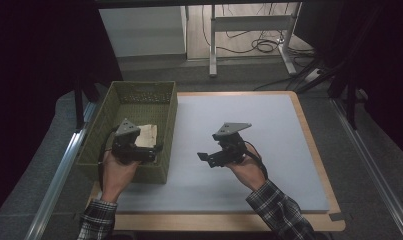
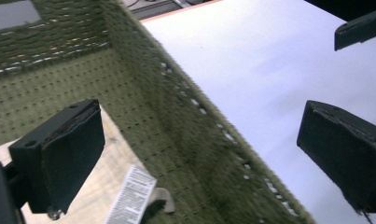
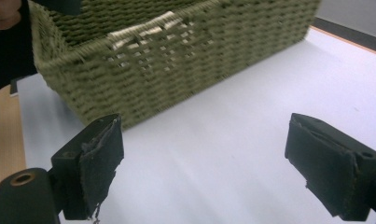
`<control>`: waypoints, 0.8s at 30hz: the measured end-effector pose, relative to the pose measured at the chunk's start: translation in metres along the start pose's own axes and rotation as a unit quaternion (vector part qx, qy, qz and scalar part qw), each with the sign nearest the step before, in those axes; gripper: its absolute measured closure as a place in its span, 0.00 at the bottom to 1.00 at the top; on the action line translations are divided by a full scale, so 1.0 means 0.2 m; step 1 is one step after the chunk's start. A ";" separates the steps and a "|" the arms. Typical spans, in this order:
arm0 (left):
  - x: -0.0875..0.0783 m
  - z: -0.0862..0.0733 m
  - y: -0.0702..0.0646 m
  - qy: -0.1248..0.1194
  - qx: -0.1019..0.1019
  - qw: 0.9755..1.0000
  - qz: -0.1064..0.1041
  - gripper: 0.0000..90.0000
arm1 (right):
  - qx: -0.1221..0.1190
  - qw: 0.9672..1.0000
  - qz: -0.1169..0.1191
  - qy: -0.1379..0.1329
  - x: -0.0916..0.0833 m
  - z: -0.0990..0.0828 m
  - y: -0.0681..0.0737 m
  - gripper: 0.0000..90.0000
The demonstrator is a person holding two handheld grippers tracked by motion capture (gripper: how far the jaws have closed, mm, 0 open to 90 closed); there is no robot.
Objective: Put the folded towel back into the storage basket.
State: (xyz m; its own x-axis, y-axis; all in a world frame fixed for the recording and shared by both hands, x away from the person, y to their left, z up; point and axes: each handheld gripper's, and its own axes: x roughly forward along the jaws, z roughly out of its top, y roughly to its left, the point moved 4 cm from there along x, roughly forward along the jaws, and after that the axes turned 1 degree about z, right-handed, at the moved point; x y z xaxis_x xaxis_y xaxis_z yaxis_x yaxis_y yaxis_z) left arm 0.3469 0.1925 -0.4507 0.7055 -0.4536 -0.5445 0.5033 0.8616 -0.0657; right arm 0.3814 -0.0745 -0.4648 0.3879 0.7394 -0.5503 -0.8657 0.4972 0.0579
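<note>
The bench is a wooden top covered almost wholly by a pale grey mat, and it stands in a dim room with dark curtains to either side. At the mat's left edge sits a green woven basket, long and rectangular, with its far end toward the back of the bench. Inside it, toward the near end, a flat tan packet lies on the basket floor; the left gripper view shows a white printed label on it.

The left gripper hangs over the near end of the basket, just above that packet, with its jaws spread wide, one over the packet and the other out past the basket wall, gripping nothing. The right gripper is held over the bare mat, well to the right of the basket, pointing toward the basket's side, its jaws likewise wide apart and empty.
</note>
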 end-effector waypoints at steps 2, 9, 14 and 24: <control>0.01 -0.01 -0.03 -0.002 0.001 1.000 -0.003 0.01 | 0.003 1.000 -0.004 -0.001 -0.03 -0.03 -0.02 0.13; 0.05 -0.01 -0.14 -0.014 0.011 1.000 -0.012 0.00 | 0.008 1.000 -0.019 0.000 -0.15 -0.11 -0.06 0.12; 0.09 0.00 -0.25 -0.018 0.028 0.999 -0.029 0.00 | 0.007 0.999 -0.032 -0.004 -0.24 -0.17 -0.08 0.12; 0.16 -0.01 -0.50 -0.031 0.063 0.995 -0.068 0.00 | 0.014 0.998 -0.053 0.005 -0.39 -0.33 -0.12 0.10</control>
State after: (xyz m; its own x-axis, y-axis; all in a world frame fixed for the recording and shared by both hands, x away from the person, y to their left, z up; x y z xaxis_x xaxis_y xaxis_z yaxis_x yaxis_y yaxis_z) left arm 0.3180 0.0933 -0.4628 0.6533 -0.5812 -0.4853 0.6525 0.7573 -0.0286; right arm 0.3514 -0.1745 -0.4792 0.4735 0.6771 -0.5633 -0.8105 0.5853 0.0223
